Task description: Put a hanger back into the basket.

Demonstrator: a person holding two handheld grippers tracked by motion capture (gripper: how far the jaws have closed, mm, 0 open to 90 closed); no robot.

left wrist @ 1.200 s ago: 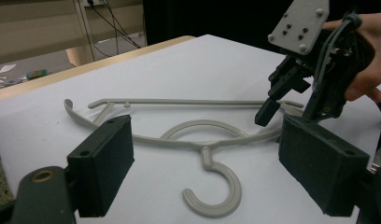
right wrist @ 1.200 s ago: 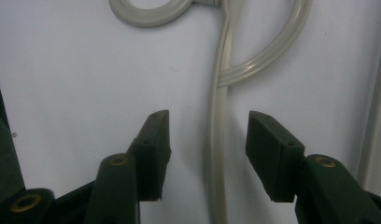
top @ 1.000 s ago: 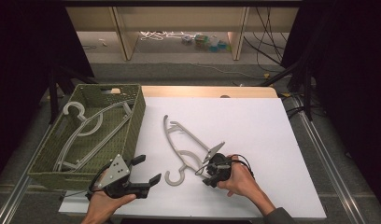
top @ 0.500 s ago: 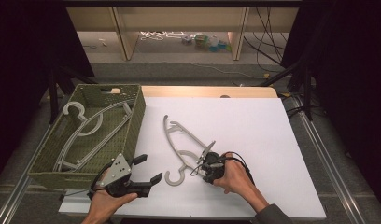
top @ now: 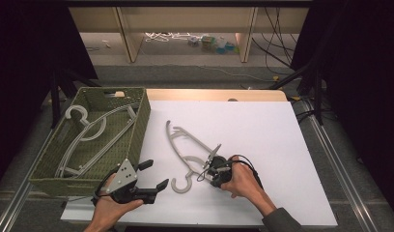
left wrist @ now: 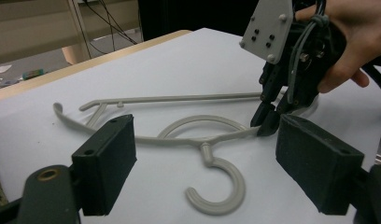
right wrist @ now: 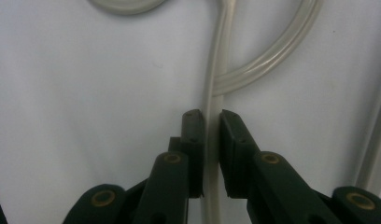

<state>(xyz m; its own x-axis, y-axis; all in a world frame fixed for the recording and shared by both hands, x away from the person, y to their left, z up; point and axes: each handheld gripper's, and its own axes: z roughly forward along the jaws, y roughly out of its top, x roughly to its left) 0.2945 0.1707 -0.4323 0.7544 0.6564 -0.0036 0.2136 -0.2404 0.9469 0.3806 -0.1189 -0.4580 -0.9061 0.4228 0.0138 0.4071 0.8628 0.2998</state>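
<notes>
Two grippers | right gripper (right wrist: 211, 154) clamps hanger (right wrist: 212, 98), contact half-hidden | left gripper (left wrist: 212, 163) agape

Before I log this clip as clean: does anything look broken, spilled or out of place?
Nothing stands out. One grey hanger lies flat and whole on the white table, with the right gripper closed around its arm. Others sit inside the green basket. The left gripper hovers open nearby.
</notes>
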